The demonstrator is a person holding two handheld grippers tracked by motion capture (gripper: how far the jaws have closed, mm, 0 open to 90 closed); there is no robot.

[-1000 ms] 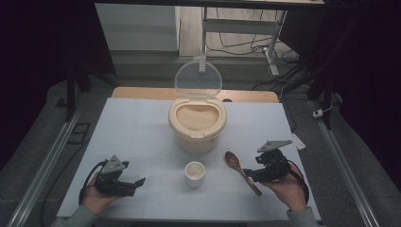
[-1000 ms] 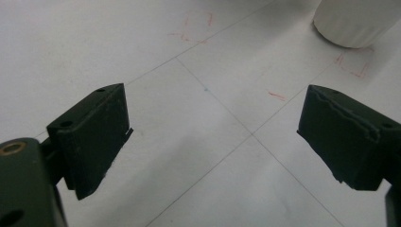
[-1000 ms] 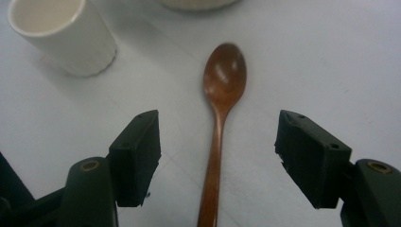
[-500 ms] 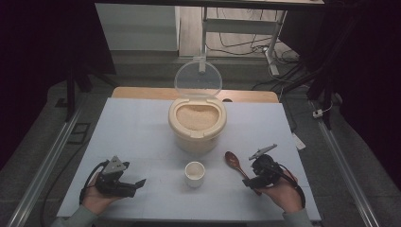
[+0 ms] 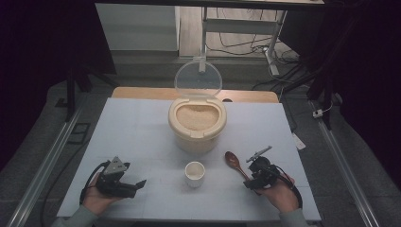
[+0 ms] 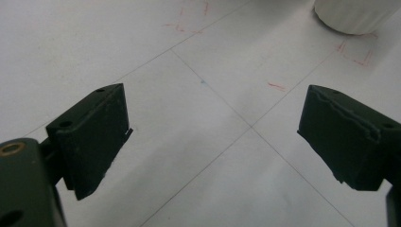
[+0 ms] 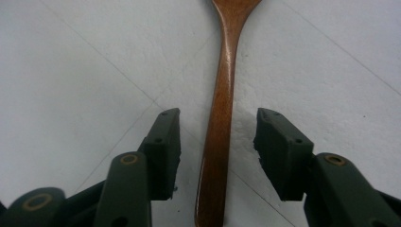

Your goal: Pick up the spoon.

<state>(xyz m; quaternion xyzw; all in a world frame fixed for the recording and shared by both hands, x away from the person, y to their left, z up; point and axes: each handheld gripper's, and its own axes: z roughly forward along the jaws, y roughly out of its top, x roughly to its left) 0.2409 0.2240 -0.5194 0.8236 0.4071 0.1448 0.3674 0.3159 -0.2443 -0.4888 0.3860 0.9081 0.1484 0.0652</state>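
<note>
My right gripper (image 7: 215, 142) has sunk, jaws just closing yet untouching; the brown wooden spoon's (image 7: 222, 113) handle lies between them.

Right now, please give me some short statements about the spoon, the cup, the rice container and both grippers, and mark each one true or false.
1. The wooden spoon lies on the table between the jaws of the right gripper. True; the jaws have just been closing, and a gap shows on each side of the handle.
2. The left gripper holds the white cup. False; its jaws are open with nothing between them.
3. The lid of the rice container is closed. False; it stands raised.
4. The cup stands nearer the person than the container. True.
</note>
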